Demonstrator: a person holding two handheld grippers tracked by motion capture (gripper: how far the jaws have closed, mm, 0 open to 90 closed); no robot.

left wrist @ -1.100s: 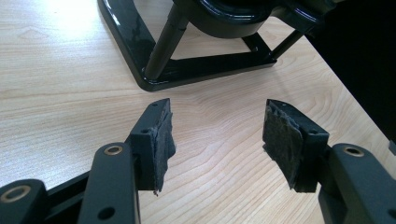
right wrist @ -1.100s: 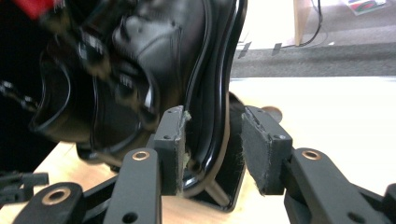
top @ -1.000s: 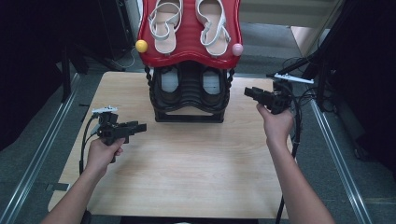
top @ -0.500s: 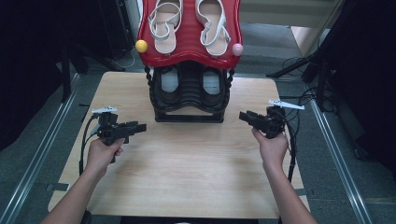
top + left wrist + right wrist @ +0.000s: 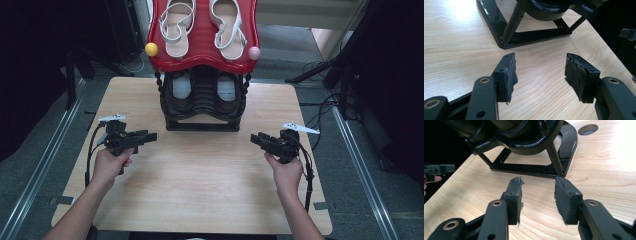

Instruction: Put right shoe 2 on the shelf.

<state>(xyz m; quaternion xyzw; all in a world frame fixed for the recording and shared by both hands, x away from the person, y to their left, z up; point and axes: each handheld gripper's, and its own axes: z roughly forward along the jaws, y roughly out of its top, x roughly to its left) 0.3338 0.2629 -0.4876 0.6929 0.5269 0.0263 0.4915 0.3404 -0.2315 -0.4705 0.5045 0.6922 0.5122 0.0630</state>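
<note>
You hold the left gripper (image 5: pixel 146 137) in your left hand (image 5: pixel 111 165) above the light wooden table (image 5: pixel 200 190), its jaws pointing toward the middle. In the left gripper view (image 5: pixel 540 72) those jaws stand well apart, with bare wood grain between the worn dark pads (image 5: pixel 511 75) and nothing in them. Just beyond the jaw tips sits the glossy black metal base of the two-tier shoe rack (image 5: pixel 524 40), one slanted post rising from it ahead of the left jaw.

Your right hand (image 5: pixel 286 172) holds the right gripper (image 5: pixel 261 140), aimed inward toward the other. In the right gripper view (image 5: pixel 537 195) its jaws are parted too, somewhat less widely, and empty. The rack's black frame (image 5: pixel 529 167) lies just past the tips, and a round hole in the tabletop (image 5: pixel 588 129) shows farther off beyond the right jaw.

From the high view, the shoe rack (image 5: pixel 202 107) stands at the far side of the table, between and beyond both sets of jaws. Its red wavy top shelf (image 5: pixel 202 55) carries a pair of white strappy sandals (image 5: pixel 176 30), with a yellow ball knob (image 5: pixel 151 49) at one corner and a pink ball knob (image 5: pixel 254 52) at the other. A pair of dark shoes (image 5: pixel 181 92) sits on the black lower tier.
</note>
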